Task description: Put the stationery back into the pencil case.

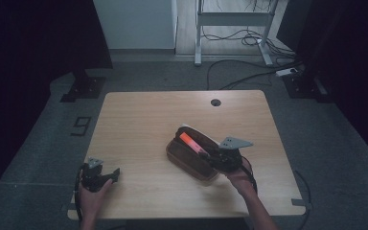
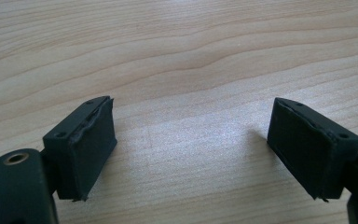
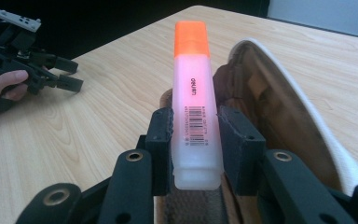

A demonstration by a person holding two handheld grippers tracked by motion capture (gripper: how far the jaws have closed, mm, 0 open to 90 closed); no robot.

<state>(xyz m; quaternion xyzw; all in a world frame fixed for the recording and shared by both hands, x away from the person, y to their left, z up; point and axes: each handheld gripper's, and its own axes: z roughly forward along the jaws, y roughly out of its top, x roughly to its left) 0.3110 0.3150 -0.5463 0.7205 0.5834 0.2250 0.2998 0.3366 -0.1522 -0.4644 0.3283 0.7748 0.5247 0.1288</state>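
The orange highlighter (image 3: pixel 193 100) sits clamped between my right fingers (image 3: pixel 161 140), which press on both flat sides of its pale barrel near the butt end. Its orange cap points away from me, the barcode side facing up. It hangs over the open mouth of the brown pencil case (image 1: pixel 190 160), which lies just right of the bench's middle, nearer the front edge, with its cream-lined flap (image 3: pixel 289 88) raised beside the highlighter. My right gripper (image 1: pixel 210 157) is at the case's right end. My left gripper (image 1: pixel 110 176) rests at the front left corner of the bench (image 1: pixel 139 124), well apart from the case, its fingers (image 2: pixel 86 149) spread wide over bare wood with nothing between them.
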